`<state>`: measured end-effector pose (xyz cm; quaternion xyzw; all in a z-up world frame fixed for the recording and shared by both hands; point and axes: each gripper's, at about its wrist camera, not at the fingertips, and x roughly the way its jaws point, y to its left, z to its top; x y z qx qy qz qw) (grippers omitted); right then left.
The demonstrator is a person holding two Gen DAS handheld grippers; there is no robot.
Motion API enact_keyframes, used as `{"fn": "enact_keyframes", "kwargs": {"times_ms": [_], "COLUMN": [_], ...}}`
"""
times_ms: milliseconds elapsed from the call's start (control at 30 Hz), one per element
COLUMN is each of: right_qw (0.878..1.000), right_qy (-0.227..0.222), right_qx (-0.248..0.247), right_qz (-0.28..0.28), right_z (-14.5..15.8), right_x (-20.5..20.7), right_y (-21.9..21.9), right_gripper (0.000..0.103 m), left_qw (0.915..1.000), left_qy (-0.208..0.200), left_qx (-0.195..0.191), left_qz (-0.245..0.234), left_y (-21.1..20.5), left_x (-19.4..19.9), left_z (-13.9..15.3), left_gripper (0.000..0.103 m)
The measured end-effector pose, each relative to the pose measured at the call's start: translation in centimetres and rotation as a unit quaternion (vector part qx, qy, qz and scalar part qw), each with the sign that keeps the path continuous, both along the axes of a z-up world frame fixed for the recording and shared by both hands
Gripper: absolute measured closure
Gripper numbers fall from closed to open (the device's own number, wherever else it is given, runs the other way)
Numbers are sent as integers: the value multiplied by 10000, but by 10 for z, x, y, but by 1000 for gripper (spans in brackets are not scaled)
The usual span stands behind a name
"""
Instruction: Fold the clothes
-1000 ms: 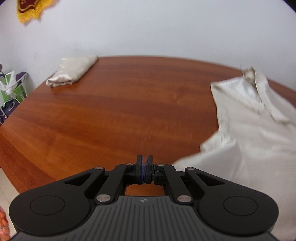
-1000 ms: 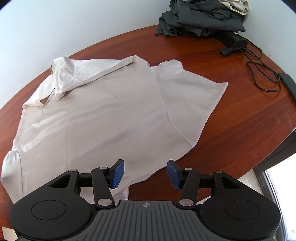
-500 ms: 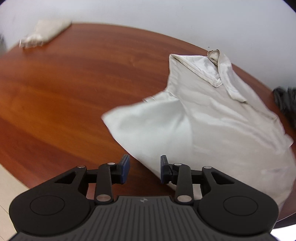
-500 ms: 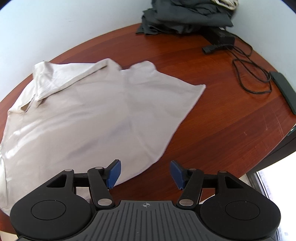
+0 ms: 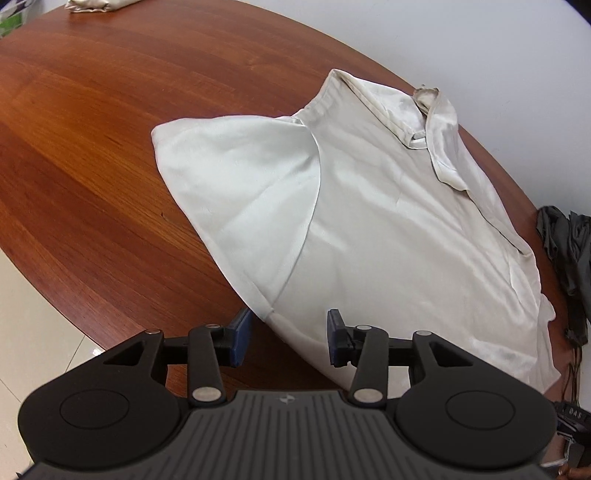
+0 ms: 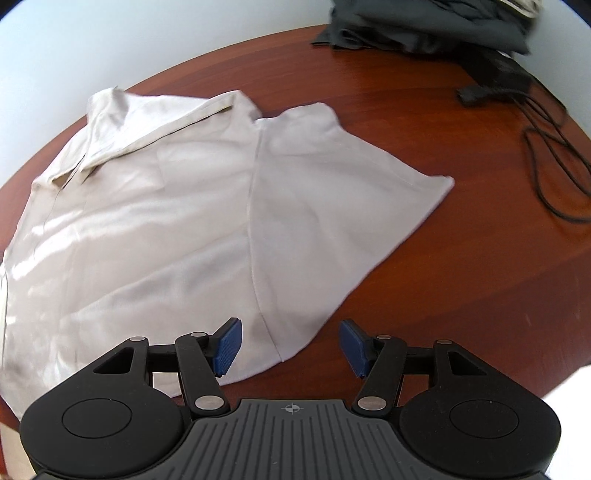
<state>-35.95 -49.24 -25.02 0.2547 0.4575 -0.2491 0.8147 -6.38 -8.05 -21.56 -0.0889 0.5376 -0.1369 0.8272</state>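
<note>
A cream short-sleeved polo shirt (image 5: 369, 206) lies spread flat on the red-brown wooden table (image 5: 92, 129), collar toward the wall. My left gripper (image 5: 286, 338) hovers over the shirt's near-left side, just below the left sleeve; its jaws are opening and the cloth edge shows between them, unpressed. In the right wrist view the same shirt (image 6: 166, 221) fills the left half, its right sleeve (image 6: 332, 177) fanned out. My right gripper (image 6: 290, 345) stands open above the side edge under that sleeve, its pads clear of the fabric.
A folded cream garment (image 5: 99, 4) lies at the table's far left corner. A heap of dark grey clothes (image 6: 424, 22) sits at the far right, with a black adapter and looping cable (image 6: 546, 147) beside it. Pale floor tiles (image 5: 33, 332) show past the table's near edge.
My left gripper went from shut to open and swung right and down over the shirt's left side. My right gripper spread a little wider and sank toward the shirt's right edge.
</note>
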Motion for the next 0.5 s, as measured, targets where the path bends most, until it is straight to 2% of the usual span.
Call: {"fn": "enact_keyframes", "kwargs": {"times_ms": [167,233,267,300,333,367,400,433,500], "right_qw": [9985,9975,9964,9947,9926,9903,9886,9876,9861], "right_qy": [80,110,146,199,252,278,272,271,277], "right_qx": [-310,-397,-473,-578,-698,-796,-834,-845,-869], "right_qz": [435,580,691,825,964,1107,1224,1296,1388], "right_z": [-2,-2,-1,-1,0,0,0,1,2], "right_x": [9,12,14,16,18,20,20,20,19], "right_y": [7,10,13,17,21,25,29,31,35], "right_gripper": [41,45,48,56,69,75,86,92,95], "left_qw": [9998,9996,9995,9994,9993,9991,9988,9984,9970], "left_qy": [-65,-127,-162,-208,-256,-334,-413,-492,-693], "left_qx": [107,175,199,218,221,230,240,249,315], "left_qz": [175,184,174,169,153,149,145,141,163], "left_y": [-8,-11,-13,-14,-16,-16,-17,-18,-17], "left_x": [-2,-3,-4,-3,-4,-5,-6,-7,-12], "left_z": [-7,-8,-8,-8,-7,-6,-4,-3,3], "left_gripper": [55,57,65,77,82,95,99,100,100]}}
